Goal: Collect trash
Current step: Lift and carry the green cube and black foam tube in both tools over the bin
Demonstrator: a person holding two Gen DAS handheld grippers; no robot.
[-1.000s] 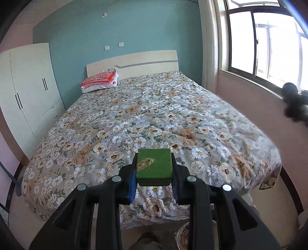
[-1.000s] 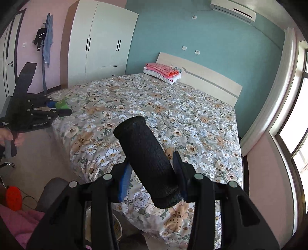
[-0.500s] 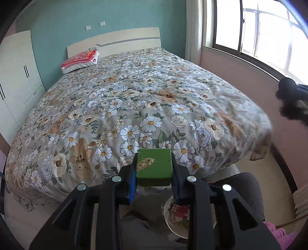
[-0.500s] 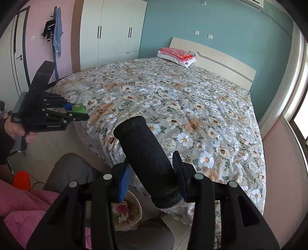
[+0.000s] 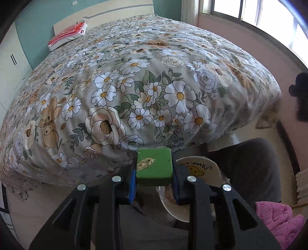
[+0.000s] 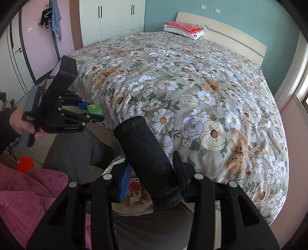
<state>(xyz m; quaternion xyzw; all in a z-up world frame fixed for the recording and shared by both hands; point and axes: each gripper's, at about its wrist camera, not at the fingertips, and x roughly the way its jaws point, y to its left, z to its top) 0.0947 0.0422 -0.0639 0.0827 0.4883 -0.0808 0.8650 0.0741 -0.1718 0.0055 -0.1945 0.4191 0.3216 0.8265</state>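
Both grippers loaded; bin mostly hidden.
Left gripper (image 5: 154,169) grasps green block (image 5: 153,166); right gripper (image 6: 152,173) clamps black roll (image 6: 146,153); bin (image 5: 200,169) at 5 o'clock, largely hidden.

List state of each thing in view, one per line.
left gripper: shut on green block
green block: clamped between fingers, top scuffed
right gripper: shut on black foam roll
black foam roll: clamped, tilted up-left
trash bin: open, litter inside
wardrobe: doors closed
bed: made, bedding folded at headboard
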